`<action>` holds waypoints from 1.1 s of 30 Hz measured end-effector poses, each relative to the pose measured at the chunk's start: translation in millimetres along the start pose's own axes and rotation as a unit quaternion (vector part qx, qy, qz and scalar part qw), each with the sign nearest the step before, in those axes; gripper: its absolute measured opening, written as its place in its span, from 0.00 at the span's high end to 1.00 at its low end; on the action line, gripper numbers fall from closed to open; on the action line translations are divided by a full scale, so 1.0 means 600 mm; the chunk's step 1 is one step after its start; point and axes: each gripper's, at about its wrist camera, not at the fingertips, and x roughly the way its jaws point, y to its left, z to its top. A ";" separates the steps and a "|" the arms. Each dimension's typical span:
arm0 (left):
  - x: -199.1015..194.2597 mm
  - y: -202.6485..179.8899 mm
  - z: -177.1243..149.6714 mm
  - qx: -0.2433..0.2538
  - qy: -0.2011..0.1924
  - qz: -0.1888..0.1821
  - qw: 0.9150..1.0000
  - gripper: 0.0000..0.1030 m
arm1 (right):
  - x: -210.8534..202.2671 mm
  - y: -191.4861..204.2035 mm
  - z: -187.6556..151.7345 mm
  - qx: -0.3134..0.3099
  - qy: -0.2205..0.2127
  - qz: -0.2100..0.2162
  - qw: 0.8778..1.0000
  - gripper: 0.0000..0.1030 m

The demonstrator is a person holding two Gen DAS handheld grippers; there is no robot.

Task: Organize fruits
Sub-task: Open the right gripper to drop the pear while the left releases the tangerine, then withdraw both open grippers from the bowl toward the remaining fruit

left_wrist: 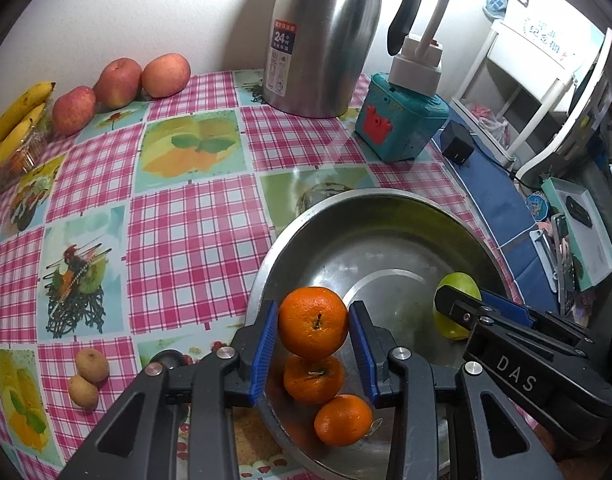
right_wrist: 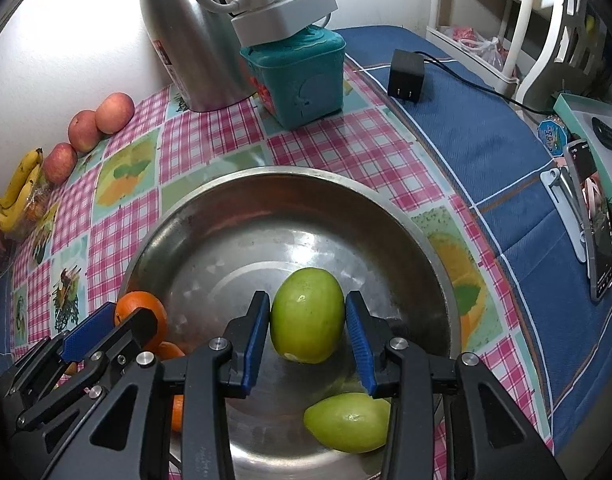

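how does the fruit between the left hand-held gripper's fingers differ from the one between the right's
The left hand-held gripper brackets an orange mandarin, round, with a dark stem dimple facing the camera. The right hand-held gripper brackets a green fruit, smooth, egg-shaped and plain-skinned. The mandarin sits above two more mandarins; the green fruit has one green mate nearby. Both are over the steel bowl, flanked by blue pads.

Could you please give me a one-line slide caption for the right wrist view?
Right gripper brackets a green fruit over the steel bowl, a second green fruit below.
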 end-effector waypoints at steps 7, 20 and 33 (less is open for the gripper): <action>0.000 -0.002 0.000 0.005 0.002 0.001 1.000 0.62 | -0.001 -0.001 0.000 -0.001 0.002 -0.001 1.000 0.60; -0.027 -0.003 0.011 0.019 -0.011 0.003 1.000 0.51 | -0.035 0.008 0.008 -0.007 -0.026 0.009 1.000 0.56; -0.064 0.058 0.009 -0.028 -0.002 0.057 0.998 0.51 | -0.057 0.027 0.001 -0.025 -0.034 0.010 0.999 0.56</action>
